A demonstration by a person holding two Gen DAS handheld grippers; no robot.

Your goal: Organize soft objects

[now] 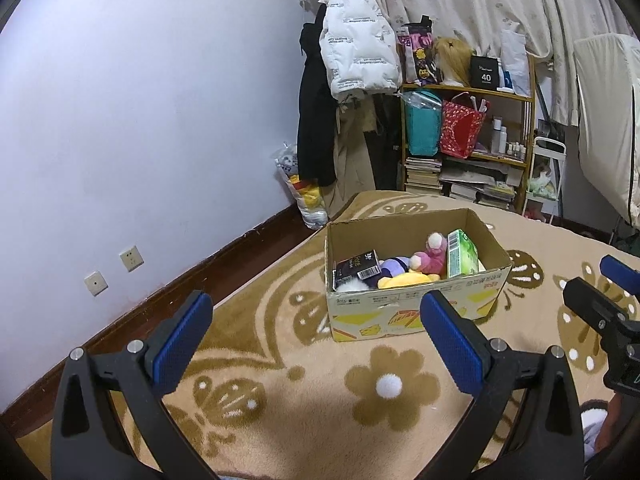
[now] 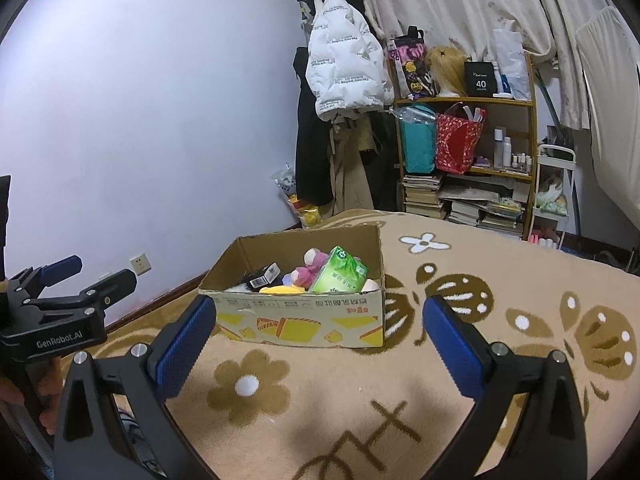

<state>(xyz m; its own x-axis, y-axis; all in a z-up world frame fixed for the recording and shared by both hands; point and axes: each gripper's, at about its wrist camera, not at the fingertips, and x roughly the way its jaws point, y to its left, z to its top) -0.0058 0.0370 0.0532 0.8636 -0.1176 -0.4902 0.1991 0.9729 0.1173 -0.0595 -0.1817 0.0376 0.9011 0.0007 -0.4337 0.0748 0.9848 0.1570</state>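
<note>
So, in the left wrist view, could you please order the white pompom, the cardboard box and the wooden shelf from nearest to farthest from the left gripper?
1. White pompom: on the blanket, just ahead between the left gripper fingers.
2. Cardboard box: mid-blanket, behind the pompom.
3. Wooden shelf: against the far curtain.

Far wall: white puffer jacket [image 1: 358, 36] on hooks, dark coats below.
Far right: shelf [image 1: 468, 92] w/ bags, books.
Left wall: sockets [image 1: 131, 258].

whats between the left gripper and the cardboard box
Only bare blanket with its brown flower print lies between the open left gripper and the cardboard box; the left wrist view shows this.
</note>
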